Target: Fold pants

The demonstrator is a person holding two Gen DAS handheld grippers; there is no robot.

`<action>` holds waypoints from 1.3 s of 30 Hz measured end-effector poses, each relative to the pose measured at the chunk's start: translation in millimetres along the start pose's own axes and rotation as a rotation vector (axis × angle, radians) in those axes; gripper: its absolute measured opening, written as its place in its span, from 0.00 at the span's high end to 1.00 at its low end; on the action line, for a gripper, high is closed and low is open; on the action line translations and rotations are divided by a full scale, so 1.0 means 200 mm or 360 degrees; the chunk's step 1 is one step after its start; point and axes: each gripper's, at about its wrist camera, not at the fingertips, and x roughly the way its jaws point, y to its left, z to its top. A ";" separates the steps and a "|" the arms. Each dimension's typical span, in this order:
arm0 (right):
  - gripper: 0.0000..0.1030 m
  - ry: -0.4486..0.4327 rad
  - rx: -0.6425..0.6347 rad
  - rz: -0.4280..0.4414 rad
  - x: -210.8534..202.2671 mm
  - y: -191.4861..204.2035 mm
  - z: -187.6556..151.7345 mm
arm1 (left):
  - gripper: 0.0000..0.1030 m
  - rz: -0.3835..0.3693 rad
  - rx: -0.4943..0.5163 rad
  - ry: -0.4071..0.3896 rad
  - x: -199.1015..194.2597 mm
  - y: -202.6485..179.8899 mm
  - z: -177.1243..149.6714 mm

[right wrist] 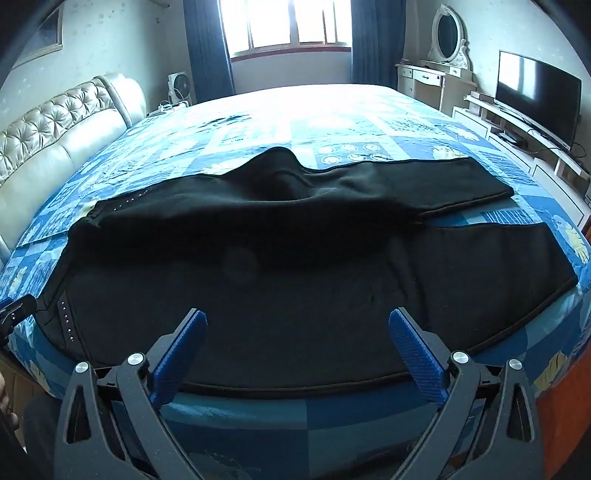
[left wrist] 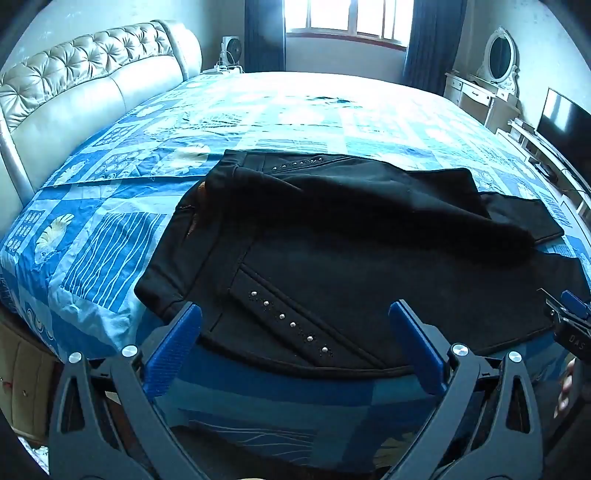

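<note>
Open bedspread (left wrist: 110,236) is seen left of and beyond the pants (left wrist: 332,240). Passage is bounded by the headboard (left wrist: 74,85) at left and the TV stand (right wrist: 517,129) at right.

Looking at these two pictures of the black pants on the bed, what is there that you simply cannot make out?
- Pants, right wrist view: fabric too dark; folds and seams blur together.
- Far leg, left wrist view: partly hidden by the bunched near leg.
- Right gripper, left wrist view: cut off by the frame edge.
- Window: glare washes out everything outside.
</note>
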 end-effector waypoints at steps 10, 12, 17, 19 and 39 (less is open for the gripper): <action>0.04 0.0002 -0.0017 -0.0002 0.00 0.01 -0.01 | 0.02 -0.0001 0.0001 0.0008 0.02 0.01 -0.02; 0.04 0.0007 -0.0019 -0.0001 0.01 0.02 -0.02 | 0.02 -0.0002 0.0002 0.0012 0.03 0.02 -0.02; 0.04 0.0011 -0.0030 -0.0001 0.01 0.02 -0.02 | 0.02 0.0004 0.0005 0.0014 0.03 0.02 -0.02; 0.04 0.0013 -0.0029 0.0000 0.01 0.03 -0.02 | 0.02 0.0007 0.0006 0.0013 0.03 0.02 -0.03; 0.04 0.0048 -0.0051 0.0007 0.04 0.04 -0.05 | 0.02 0.0002 0.0011 0.0018 0.04 0.02 -0.04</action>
